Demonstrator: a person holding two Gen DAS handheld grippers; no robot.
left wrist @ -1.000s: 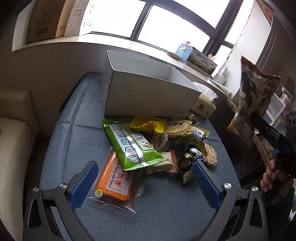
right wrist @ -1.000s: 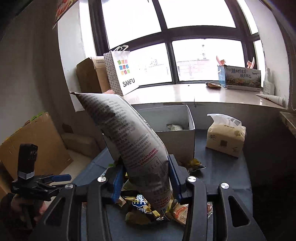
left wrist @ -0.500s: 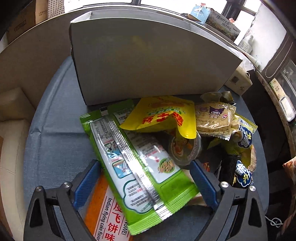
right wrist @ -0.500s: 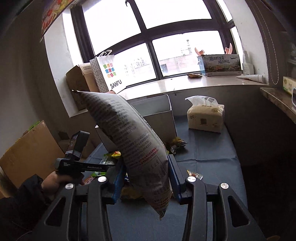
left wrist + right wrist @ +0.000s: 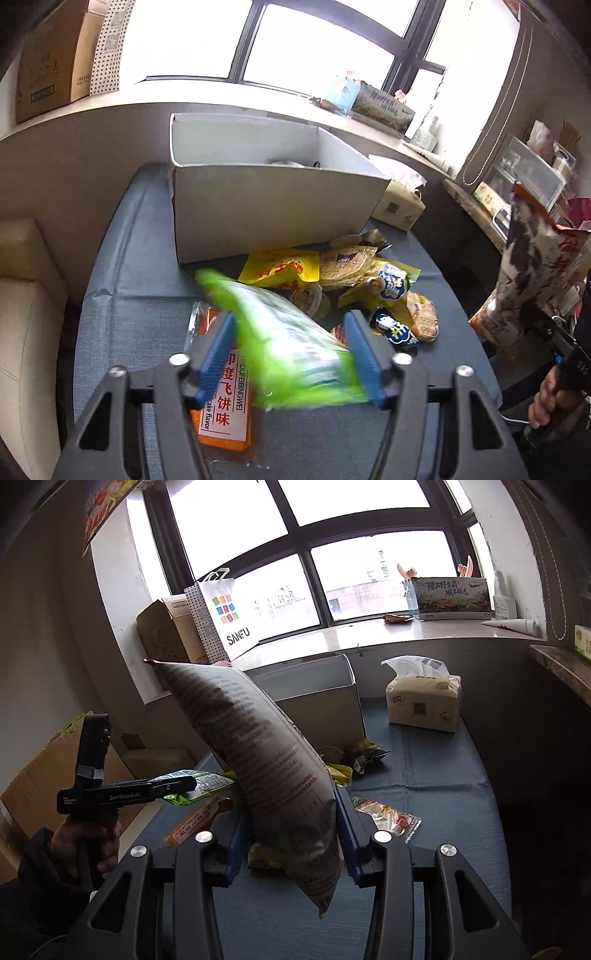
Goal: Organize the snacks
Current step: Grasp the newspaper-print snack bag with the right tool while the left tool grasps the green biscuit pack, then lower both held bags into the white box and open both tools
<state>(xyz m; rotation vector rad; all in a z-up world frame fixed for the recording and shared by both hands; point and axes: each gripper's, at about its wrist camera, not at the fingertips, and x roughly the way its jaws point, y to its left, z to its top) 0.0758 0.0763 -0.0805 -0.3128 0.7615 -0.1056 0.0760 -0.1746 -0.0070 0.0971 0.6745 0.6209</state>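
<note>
Left tongs (image 5: 291,354) just closed on green packet (image 5: 284,332); right tongs (image 5: 291,834) clench grey bag (image 5: 266,760).

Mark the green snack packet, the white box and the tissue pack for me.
green snack packet (image 5: 291,343): left wrist view, blurred middle of the wrapper between the tongs.
white box (image 5: 273,210): left wrist view, bare front wall.
tissue pack (image 5: 423,705): right wrist view, front face of the wrapper.
</note>
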